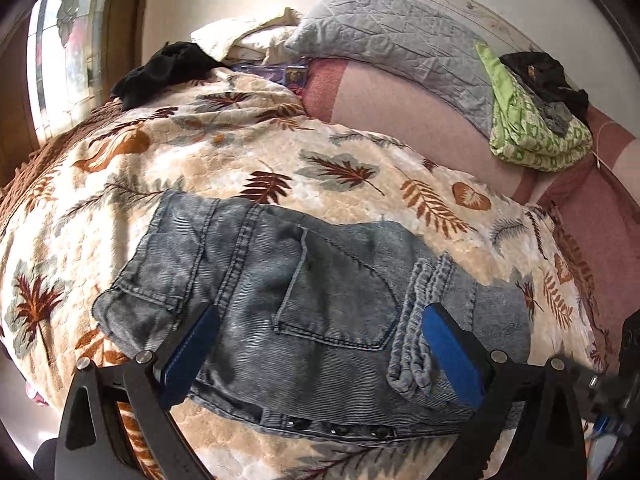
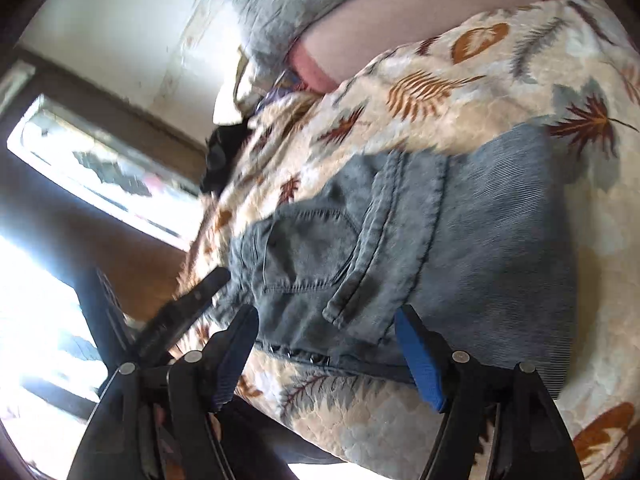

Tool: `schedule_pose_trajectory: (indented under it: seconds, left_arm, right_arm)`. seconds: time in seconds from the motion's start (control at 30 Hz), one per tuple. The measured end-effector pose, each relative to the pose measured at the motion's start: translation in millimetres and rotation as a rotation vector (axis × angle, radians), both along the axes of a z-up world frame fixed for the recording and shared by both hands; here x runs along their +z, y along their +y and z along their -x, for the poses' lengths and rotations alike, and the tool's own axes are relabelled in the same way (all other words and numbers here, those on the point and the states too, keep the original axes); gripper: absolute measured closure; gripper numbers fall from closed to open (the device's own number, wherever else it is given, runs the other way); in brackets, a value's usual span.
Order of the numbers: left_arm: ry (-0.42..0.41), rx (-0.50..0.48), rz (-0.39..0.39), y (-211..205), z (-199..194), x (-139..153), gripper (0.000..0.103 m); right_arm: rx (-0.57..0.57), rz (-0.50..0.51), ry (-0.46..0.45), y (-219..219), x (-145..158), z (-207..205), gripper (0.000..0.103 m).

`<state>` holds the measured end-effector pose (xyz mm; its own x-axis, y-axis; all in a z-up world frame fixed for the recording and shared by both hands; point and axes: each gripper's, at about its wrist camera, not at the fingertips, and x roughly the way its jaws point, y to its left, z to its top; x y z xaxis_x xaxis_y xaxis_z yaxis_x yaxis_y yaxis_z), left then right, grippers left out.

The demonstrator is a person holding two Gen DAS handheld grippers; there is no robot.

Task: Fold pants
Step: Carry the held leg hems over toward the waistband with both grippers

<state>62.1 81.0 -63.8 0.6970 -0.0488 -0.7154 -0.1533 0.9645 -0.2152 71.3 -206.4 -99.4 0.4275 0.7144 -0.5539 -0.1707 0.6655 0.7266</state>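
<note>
Leaf-print blanket (image 1: 248, 148) on the bed, pants (image 1: 320, 320) folded at 6 o'clock. We've got the left gripper (image 1: 320, 344) and right gripper (image 2: 328, 344), 2 jaws wide, holding nothing. We'd press the fold flat, edges squared.

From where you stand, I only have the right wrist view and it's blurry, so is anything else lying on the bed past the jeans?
Observer: Yes. A green patterned cloth with dark clothing on it sits at the far right, beside a grey quilted pillow.
Operator: Is the left hand-held gripper holding the jeans?
Observer: No. The left hand-held gripper is open, its blue pads apart over the jeans, nothing pinched.
Operator: How do the jeans look from there?
Observer: Folded into a compact bundle, back pocket up, with the leg hems doubled over beside the pocket.
</note>
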Motion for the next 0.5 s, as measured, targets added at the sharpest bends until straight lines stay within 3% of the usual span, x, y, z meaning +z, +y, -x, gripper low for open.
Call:
schedule_pose_trajectory:
  seconds: [0.1, 0.17, 0.23, 0.37, 0.43, 0.5]
  left_arm:
    - [0.032, -0.107, -0.041, -36.3, -13.3, -6.1, 0.002]
    - [0.059, -0.181, -0.049, -60.7, -18.5, -13.4, 0.002]
    - [0.09, -0.25, -0.088, -84.7, -23.6, -24.8, 0.002]
    - [0.185, -0.269, -0.182, -106.8, -32.9, -57.4, 0.002]
    - [0.236, -0.262, -0.17, -105.1, -33.8, -72.7, 0.002]
    - [0.223, -0.265, -0.195, -107.0, -30.2, -75.3, 0.002]
  right_arm:
    - [-0.136, -0.185, 0.074, -60.0, -16.1, -28.9, 0.029]
    - [-0.136, -0.273, 0.13, -78.5, -30.7, -46.3, 0.029]
    - [-0.121, -0.276, 0.157, -84.0, -36.2, -59.1, 0.029]
    - [-0.124, -0.295, 0.142, -91.8, -37.1, -87.3, 0.029]
    - [-0.111, -0.308, 0.165, -94.4, -48.9, -106.5, 0.029]
    - [-0.095, -0.292, 0.237, -93.7, -73.3, -124.9, 0.029]
